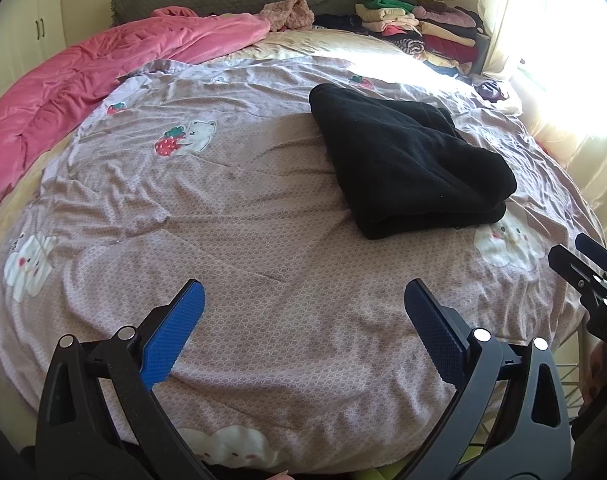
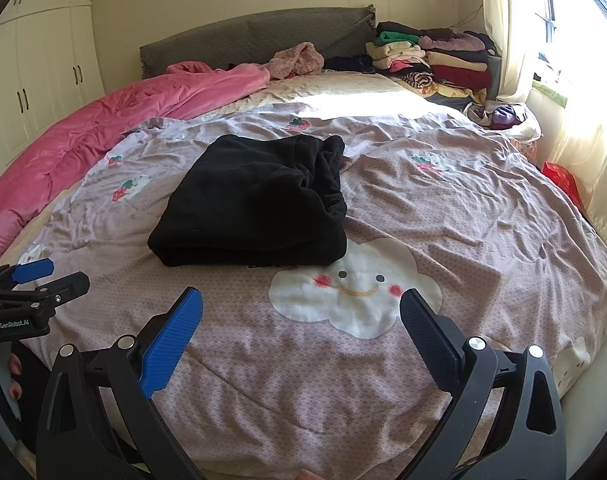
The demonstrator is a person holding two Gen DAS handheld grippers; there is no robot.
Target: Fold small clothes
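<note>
A folded black garment [image 2: 255,200] lies on the bed [image 2: 443,208], beyond both tools; the left tool [image 1: 303,304] and right tool [image 2: 301,306] hover apart-fingered, empty, near the bed's foot.

Two black hand-held grippers with blue pads

The left gripper [image 1: 303,328] and the right gripper [image 2: 301,334] each had black triangular-cutout fingers, silver round pivot pins and ribbed blue pads [image 2: 171,342]; white "GenRobot.AI" lettering marked the left one's body at nine o'clock.
</note>
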